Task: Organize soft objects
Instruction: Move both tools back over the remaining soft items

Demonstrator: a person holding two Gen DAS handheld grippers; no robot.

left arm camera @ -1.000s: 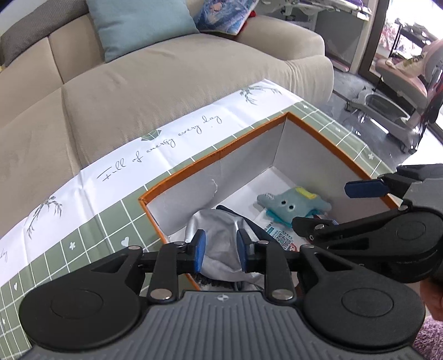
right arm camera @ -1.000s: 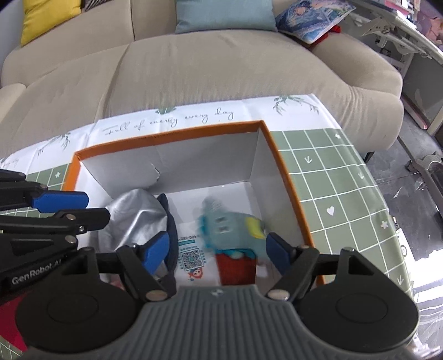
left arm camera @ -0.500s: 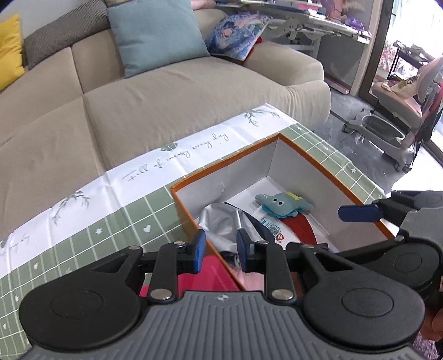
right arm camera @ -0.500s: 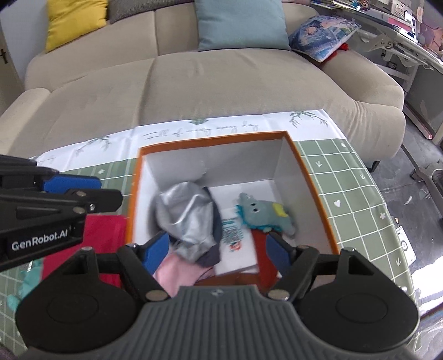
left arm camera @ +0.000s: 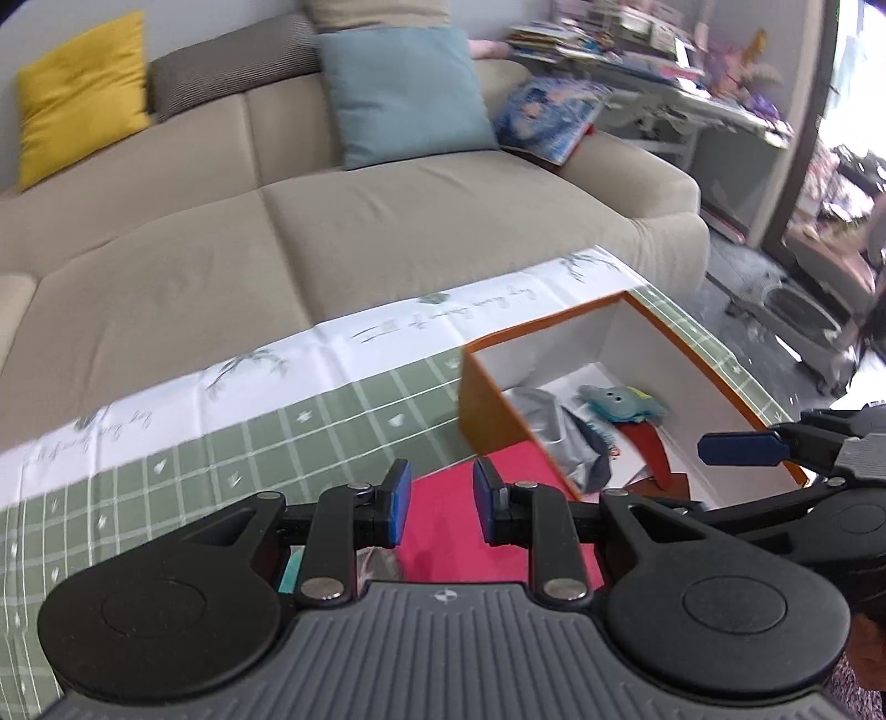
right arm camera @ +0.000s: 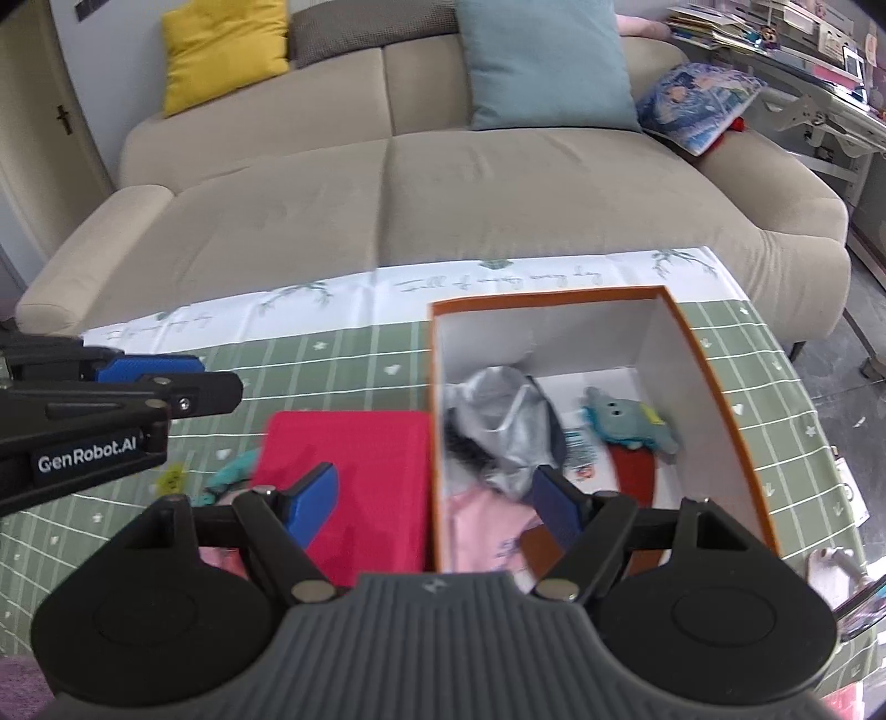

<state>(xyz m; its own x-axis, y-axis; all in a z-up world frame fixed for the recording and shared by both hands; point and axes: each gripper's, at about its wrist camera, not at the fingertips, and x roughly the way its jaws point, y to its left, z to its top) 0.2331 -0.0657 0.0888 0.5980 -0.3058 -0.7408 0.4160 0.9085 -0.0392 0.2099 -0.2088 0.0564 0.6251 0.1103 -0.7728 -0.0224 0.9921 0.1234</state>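
An orange box [left arm camera: 554, 325] [right arm camera: 554, 292] with white inner walls stands on the green checked tablecloth [left arm camera: 232, 443]. Inside lie a silver-grey cloth [left arm camera: 545, 412] [right arm camera: 498, 412], a blue plush toy [left arm camera: 620, 401] [right arm camera: 626, 425], a red piece [right arm camera: 634, 471] and a pink garment [right arm camera: 487, 526]. A folded red cloth [left arm camera: 448, 498] [right arm camera: 360, 459] lies left of the box. My left gripper [left arm camera: 440, 498] hangs above that cloth, jaws narrowly apart with nothing between them. My right gripper [right arm camera: 434, 498] stands wide open over the box's left wall, holding nothing.
A teal scrap [right arm camera: 232, 471] lies beside the red cloth. Behind the table is a beige sofa [right arm camera: 443, 194] with yellow [right arm camera: 221, 50], teal [right arm camera: 542, 61] and blue patterned [right arm camera: 698, 105] cushions. A cluttered desk [left arm camera: 692, 72] stands at the right.
Both grippers have drawn back and up from inside the box and shifted left. The red cloth has come into view below them. Neither gripper's jaws have changed.
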